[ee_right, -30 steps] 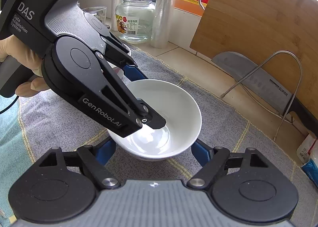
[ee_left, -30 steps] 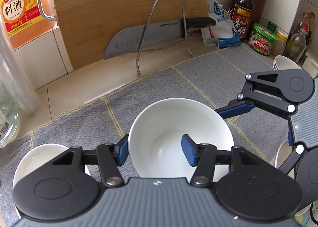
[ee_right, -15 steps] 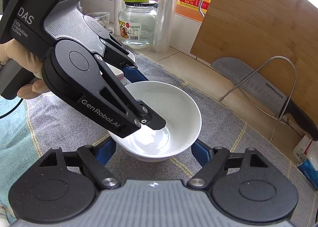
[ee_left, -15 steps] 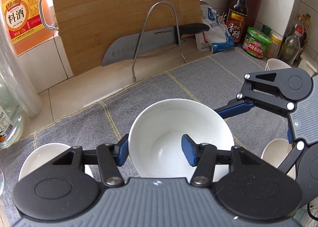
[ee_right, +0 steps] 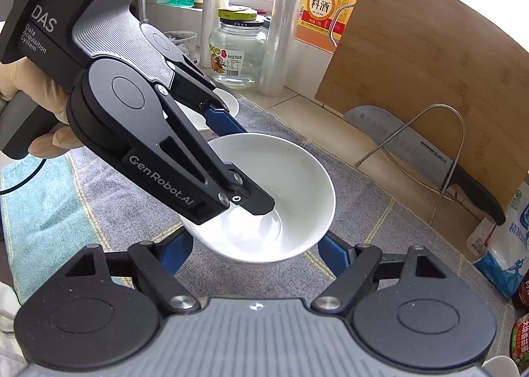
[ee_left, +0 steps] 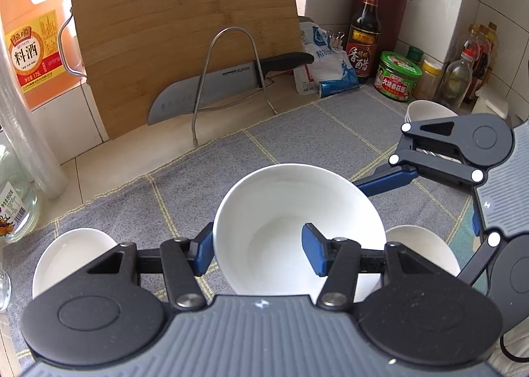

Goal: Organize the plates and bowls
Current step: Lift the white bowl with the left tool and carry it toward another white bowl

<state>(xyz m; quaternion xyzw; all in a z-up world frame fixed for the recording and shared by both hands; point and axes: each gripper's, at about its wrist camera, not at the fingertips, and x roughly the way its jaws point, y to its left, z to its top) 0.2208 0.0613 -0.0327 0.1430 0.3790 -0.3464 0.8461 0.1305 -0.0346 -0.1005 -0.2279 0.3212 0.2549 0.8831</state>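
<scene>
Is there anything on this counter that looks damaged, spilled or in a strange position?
No spill or damage shows. One oddity: the knife stands on the counter on its blade edge, bare, leaning against the cutting board behind the wire stand. The left tool grips the white bowl by its rim.

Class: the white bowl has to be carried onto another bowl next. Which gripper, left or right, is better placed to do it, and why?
Left. The left gripper already pinches the bowl wall, one finger inside, one outside. The right gripper is open, its fingers apart on either side below the bowl, so it would probably need a fresh grasp.
</scene>
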